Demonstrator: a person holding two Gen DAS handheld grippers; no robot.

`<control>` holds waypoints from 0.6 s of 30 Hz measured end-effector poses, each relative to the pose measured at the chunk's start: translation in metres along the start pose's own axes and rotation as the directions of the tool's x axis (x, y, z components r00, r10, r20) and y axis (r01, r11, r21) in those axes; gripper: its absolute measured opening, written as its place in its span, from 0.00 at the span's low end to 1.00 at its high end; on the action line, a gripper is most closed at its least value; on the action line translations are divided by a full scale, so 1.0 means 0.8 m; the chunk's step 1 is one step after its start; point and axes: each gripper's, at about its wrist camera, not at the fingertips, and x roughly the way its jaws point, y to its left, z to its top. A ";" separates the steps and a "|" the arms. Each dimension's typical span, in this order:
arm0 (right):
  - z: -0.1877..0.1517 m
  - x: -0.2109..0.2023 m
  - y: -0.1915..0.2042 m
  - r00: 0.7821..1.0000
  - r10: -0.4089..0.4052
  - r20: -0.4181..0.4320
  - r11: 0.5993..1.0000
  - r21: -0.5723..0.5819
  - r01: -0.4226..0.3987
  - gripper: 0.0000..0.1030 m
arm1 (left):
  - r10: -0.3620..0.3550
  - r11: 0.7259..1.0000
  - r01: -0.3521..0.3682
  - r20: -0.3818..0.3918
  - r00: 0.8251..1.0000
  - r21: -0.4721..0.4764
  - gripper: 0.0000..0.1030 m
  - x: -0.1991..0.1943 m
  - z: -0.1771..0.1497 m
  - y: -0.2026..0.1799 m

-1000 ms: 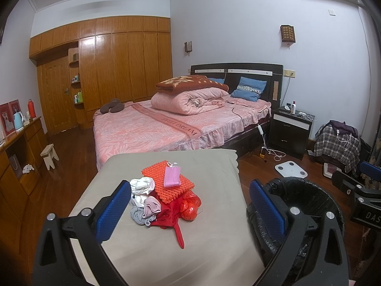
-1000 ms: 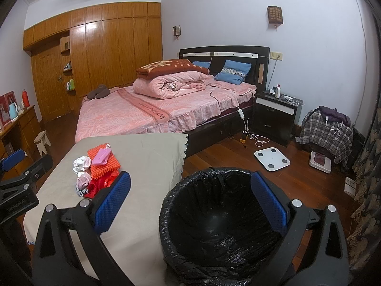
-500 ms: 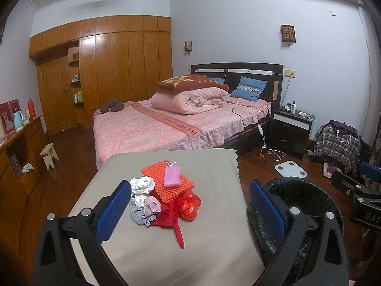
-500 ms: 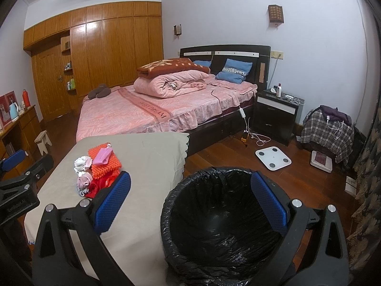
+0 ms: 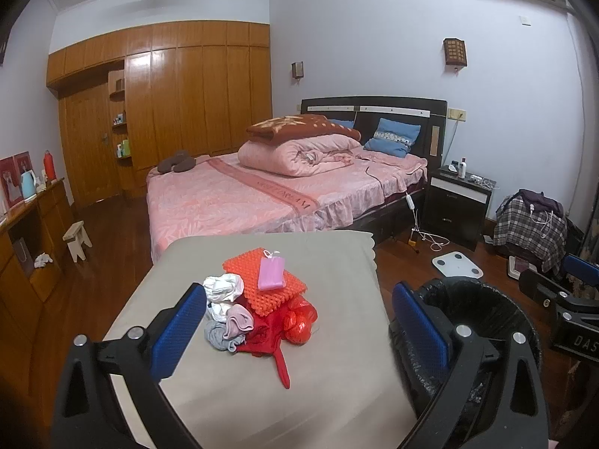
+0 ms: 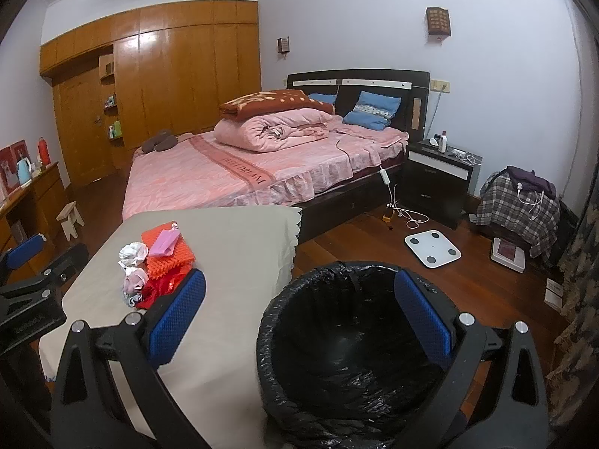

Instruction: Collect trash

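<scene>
A pile of trash [image 5: 258, 307] lies on the beige-covered table [image 5: 337, 374]: an orange bumpy mat, a pink packet [image 5: 271, 276], white and grey crumpled cloths, red plastic. It also shows in the right wrist view [image 6: 155, 262]. A bin with a black liner [image 6: 352, 351] stands on the floor right of the table, also in the left wrist view [image 5: 483, 310]. My left gripper [image 5: 299, 329] is open and empty, held above the table just short of the pile. My right gripper [image 6: 299, 318] is open and empty above the bin's rim.
A pink bed [image 5: 262, 198] stands behind the table. A black nightstand [image 5: 456, 205], a white scale [image 5: 456, 265] and a plaid-covered heap [image 5: 531, 220] are at the right. A wooden dresser [image 5: 26, 247] and a small stool [image 5: 76, 237] are at the left.
The right wrist view has shifted slightly; the left gripper has not visibly moved. Both grippers stay open.
</scene>
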 end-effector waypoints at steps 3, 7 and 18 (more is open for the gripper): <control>0.002 0.000 0.004 1.000 0.007 -0.003 1.000 0.000 -0.007 0.95 | 0.000 1.000 0.000 -0.001 1.000 -0.001 0.94 0.000 0.000 0.000; 0.005 0.000 0.005 1.000 0.015 -0.006 1.000 -0.002 -0.015 0.95 | 0.001 1.000 -0.001 -0.003 1.000 -0.003 0.94 0.001 -0.005 0.003; 0.010 0.042 0.017 0.998 0.046 -0.031 0.999 0.001 -0.046 0.95 | 0.054 0.998 -0.054 -0.009 0.999 -0.031 0.94 0.038 -0.023 0.040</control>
